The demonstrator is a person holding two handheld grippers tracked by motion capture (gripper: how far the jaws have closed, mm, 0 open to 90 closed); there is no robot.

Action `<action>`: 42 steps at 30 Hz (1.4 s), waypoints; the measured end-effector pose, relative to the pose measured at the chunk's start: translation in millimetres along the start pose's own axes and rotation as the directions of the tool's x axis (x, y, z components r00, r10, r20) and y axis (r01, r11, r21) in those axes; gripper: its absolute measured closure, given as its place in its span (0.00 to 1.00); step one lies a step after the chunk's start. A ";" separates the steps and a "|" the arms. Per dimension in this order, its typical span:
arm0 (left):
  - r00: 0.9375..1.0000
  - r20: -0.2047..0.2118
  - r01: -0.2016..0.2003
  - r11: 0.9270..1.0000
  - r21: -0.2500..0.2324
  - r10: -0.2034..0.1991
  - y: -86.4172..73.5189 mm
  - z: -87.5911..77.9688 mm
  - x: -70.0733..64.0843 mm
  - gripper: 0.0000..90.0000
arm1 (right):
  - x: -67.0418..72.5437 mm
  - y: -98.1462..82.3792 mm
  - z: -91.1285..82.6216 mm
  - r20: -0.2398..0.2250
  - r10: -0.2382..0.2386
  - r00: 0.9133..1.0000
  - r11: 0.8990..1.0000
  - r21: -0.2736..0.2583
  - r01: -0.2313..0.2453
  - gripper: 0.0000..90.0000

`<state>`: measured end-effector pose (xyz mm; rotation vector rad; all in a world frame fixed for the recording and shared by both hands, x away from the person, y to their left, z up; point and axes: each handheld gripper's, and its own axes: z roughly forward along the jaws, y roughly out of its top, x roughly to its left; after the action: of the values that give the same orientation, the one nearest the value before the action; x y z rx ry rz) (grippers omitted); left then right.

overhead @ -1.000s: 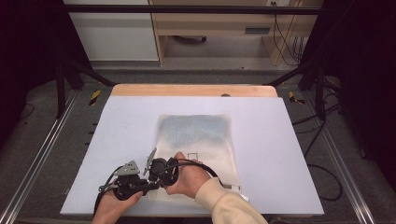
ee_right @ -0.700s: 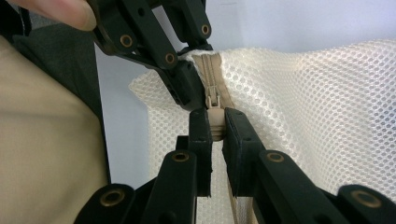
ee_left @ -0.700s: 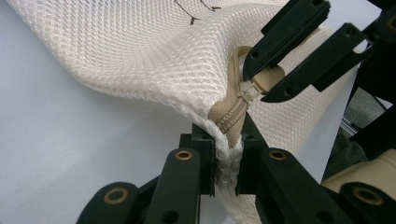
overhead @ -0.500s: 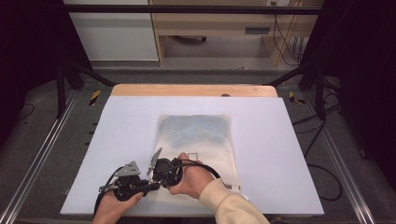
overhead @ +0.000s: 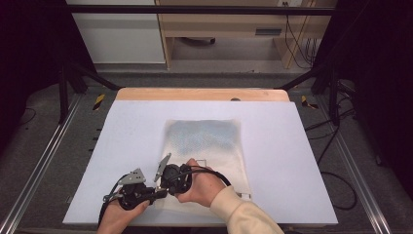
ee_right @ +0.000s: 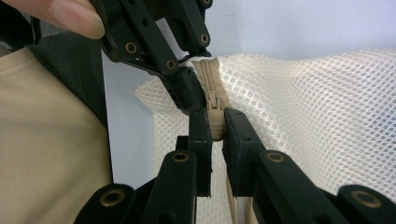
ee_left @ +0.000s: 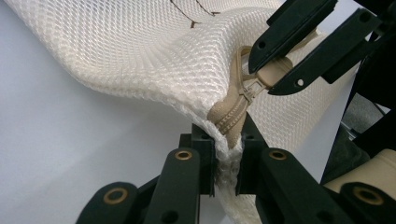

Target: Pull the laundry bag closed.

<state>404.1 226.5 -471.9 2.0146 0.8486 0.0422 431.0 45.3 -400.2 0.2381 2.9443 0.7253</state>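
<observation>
A: What takes up most of the high view?

B: The white surface [overhead: 122, 146], with a wooden strip along its far edge. In the middle of the frame a cream mesh bag [overhead: 204, 141] lies flat on it, its near end reaching down to the hands at the lower centre.

A: And the hands?

B: 2 hands come in from the bottom edge. The left tongs [overhead: 163, 192] and the right tongs [overhead: 165, 183] meet at the bag's near left corner, touching or nearly so.

A: How are the left tongs set?

B: In the left gripper view the left tongs [ee_left: 227, 161] are pressed together on the mesh edge at the lower centre, right at the end of the tan zipper [ee_left: 233, 114], and the corner is lifted off the surface.

A: And the right ones?

B: In the right gripper view the right tongs [ee_right: 216, 128] pinch the zipper pull [ee_right: 215, 127] at the centre of the frame. The zipper [ee_right: 208, 77] runs up from there to the other tongs at the upper left.
</observation>
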 end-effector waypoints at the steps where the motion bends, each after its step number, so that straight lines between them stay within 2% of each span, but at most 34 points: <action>1: 1.000 0.000 -0.001 1.000 -0.006 0.001 0.3 -1.1 -0.3 0.90 | -0.1 0.4 -1.0 0.000 -0.003 1.000 1.000 -0.001 0.003 0.91; 7: 1.000 -0.001 0.005 1.000 -0.016 -0.005 0.6 -1.2 -1.8 0.91 | 2.8 -0.8 -2.2 0.024 -0.010 1.000 1.000 -0.002 0.010 0.91; 17: 1.000 -0.002 0.001 1.000 -0.007 -0.001 0.4 -0.4 -1.5 0.91 | 1.2 -7.0 1.7 0.014 0.027 1.000 0.999 -0.017 -0.027 0.91; 20: 1.000 -0.004 -0.003 1.000 -0.009 0.003 0.4 -1.2 -2.1 0.90 | 0.5 -7.6 0.6 0.011 0.019 1.000 1.000 -0.018 -0.019 0.91; 30: 1.000 -0.002 -0.010 1.000 -0.024 0.010 -0.2 -4.0 -5.8 0.90 | 6.5 -10.4 -2.3 0.044 0.031 0.999 0.999 -0.018 -0.030 0.91; 42: 1.000 0.002 -0.012 0.999 -0.034 0.012 0.0 -5.7 -6.6 0.90 | 6.3 -15.2 -5.2 0.054 0.054 0.997 0.998 -0.023 -0.053 0.91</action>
<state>397.1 226.9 -466.7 1.9875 0.8292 0.0612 422.2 30.7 -403.1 0.3304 2.8877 0.7441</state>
